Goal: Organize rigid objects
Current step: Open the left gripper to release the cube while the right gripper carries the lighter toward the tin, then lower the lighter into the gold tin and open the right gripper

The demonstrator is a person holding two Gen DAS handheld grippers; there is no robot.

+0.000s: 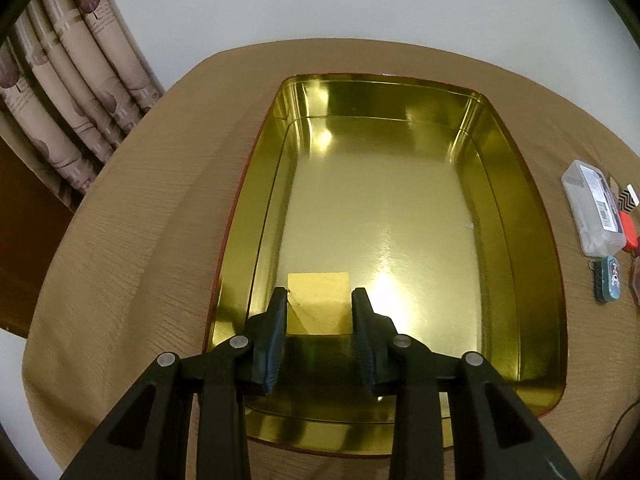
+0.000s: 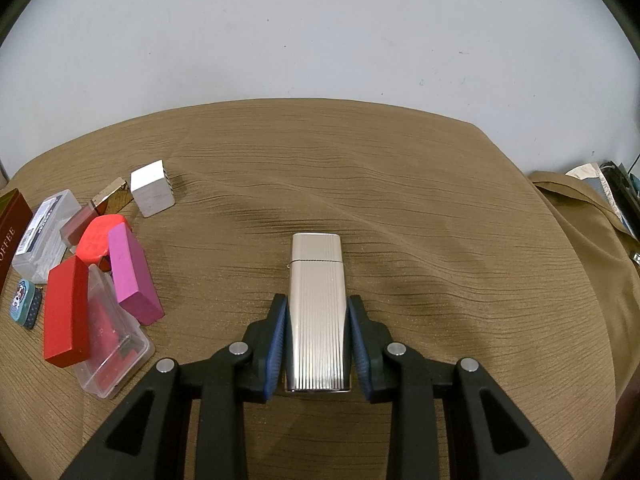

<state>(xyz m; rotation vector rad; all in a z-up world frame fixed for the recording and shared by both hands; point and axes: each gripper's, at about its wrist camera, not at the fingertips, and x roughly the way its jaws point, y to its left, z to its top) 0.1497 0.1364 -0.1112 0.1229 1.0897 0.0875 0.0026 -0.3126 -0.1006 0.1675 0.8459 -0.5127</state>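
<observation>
A gold tin (image 1: 516,208) lies open on the brown tablecloth. A small flat gold lighter (image 1: 320,304) lies on its floor near the front wall. My left gripper (image 1: 320,298) reaches down into the tin with a finger on each side of the gold lighter. The pads sit right at its edges and look just clear of it, so it is open. In the right wrist view a silver ribbed lighter (image 2: 317,312) lies lengthwise between the blue pads. My right gripper (image 2: 318,304) is shut on its sides, low over the cloth.
Left of the right gripper is a pile: a white cube (image 2: 152,194), a pink block (image 2: 134,276), a red block (image 2: 66,312), a clear box (image 2: 116,360), a clear case (image 2: 44,236) and a teal tin (image 2: 24,304). A curtain (image 1: 68,92) hangs beyond the table's left edge.
</observation>
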